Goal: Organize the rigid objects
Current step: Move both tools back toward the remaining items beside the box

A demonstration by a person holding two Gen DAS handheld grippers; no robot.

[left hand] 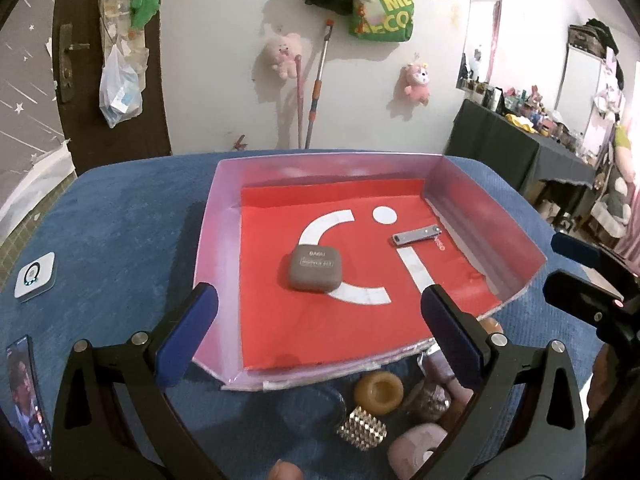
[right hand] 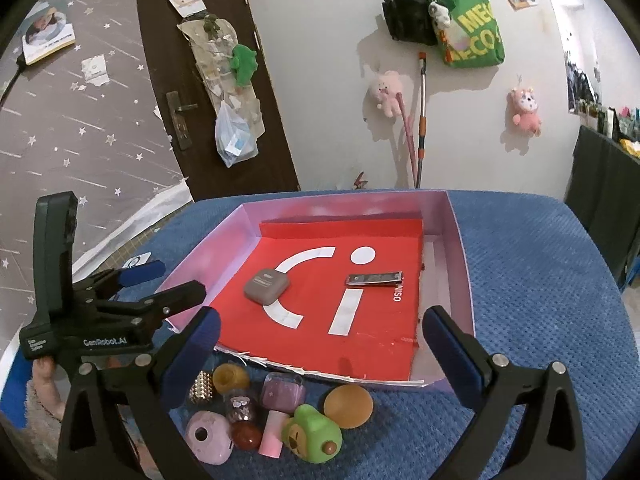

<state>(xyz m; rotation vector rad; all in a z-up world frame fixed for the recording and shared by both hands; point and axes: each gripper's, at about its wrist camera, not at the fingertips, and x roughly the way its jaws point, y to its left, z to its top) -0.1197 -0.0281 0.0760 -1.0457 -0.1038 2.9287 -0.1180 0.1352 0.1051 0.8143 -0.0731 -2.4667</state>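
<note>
While both views look onto the same pink tray point(left hand: 224, 216) with its red liner, only the right wrist view lays out the whole cluster of small objects in the lower centre of its frame: a green toy point(right hand: 312, 434), an orange ball point(right hand: 348, 406), a pink cylinder point(right hand: 272, 434), a purple jar point(right hand: 282, 392) and an amber ring point(right hand: 230, 376), all on the cloth just outside the tray's near edge. The left wrist view cuts most of these off at its bottom edge, yet it alone shows a phone point(left hand: 26, 396) at lower left and a small white device point(left hand: 35, 276) at left centre.

Inside the tray lie a grey case point(left hand: 315, 267) near the middle and a metal nail clipper point(left hand: 416, 235) to its right, apart from each other.

The left gripper point(left hand: 320, 336) has its blue-padded fingers wide apart with nothing between them; so does the right gripper point(right hand: 320, 356).

A blue textured cloth point(right hand: 540, 280) covers the table. Behind it stand a white wall hung with plush toys point(left hand: 282, 54) and a green bag point(left hand: 384, 8), a dark door point(right hand: 180, 92) at upper left, and a cluttered dark table point(left hand: 520, 140) at right.
</note>
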